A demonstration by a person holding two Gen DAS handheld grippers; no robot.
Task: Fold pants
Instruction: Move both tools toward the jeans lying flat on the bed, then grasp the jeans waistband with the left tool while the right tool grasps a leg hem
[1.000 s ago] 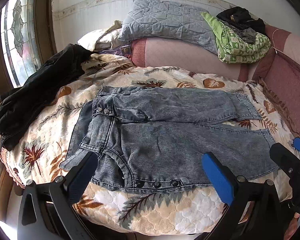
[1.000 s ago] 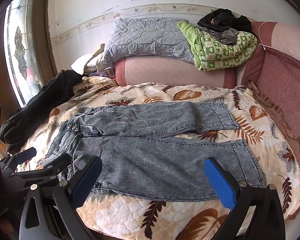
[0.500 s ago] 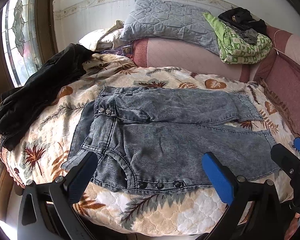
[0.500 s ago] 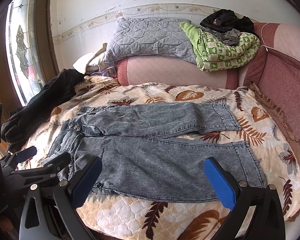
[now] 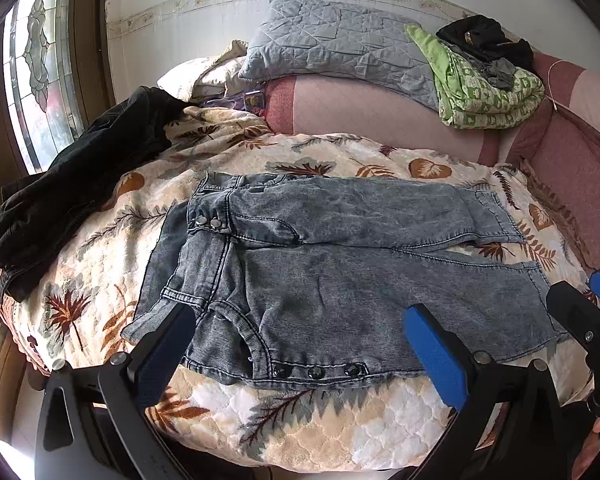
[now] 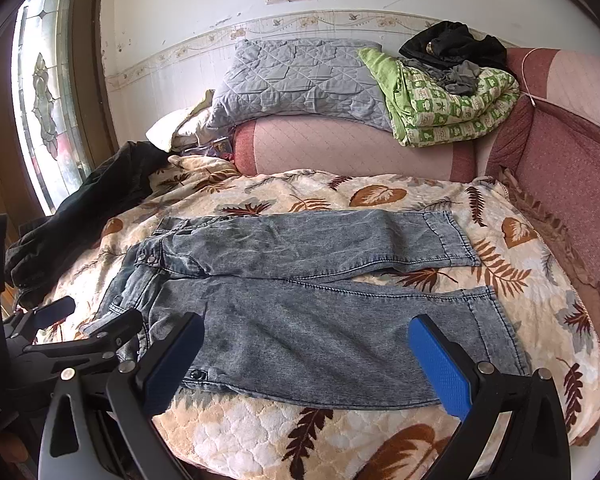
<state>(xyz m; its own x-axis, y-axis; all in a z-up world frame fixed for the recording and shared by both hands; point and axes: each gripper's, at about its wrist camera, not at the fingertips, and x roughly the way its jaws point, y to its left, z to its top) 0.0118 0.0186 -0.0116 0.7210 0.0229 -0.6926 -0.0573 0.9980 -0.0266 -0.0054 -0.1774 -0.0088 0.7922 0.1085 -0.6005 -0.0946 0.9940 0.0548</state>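
Holding position, pre-fold; entries run from my tools outward.

1. Left hand-held gripper: released, fingers spread wide, nothing between them. It hovers at the near edge of the bed, over the waist end of the pants, not touching cloth.

2. Right hand-held gripper: released likewise, empty, hovering off the near edge over the middle of the near leg. In the left view its tips show at the far right, close to the near leg's hem.

3. Pants: grey washed denim, spread flat on the bed, waist to the left, both legs running right and lying side by side, parted by a narrow gap toward the hems. A row of dark studs sits on the near hip edge; two metal snaps sit at the waistband.

4. Bed cover: cream quilt with brown leaf print, bearing the pants.

5. Surroundings: black garment heaped at the left, well apart from the pants; grey pillow and green blanket on the pink headboard behind.

Step in hand, by my judgement: no fold made yet; I am lining up the first grasp. Next move calls for closing one tool on the near waistband corner, the other on the near hem, then carrying that leg over onto the far one, edges matched.
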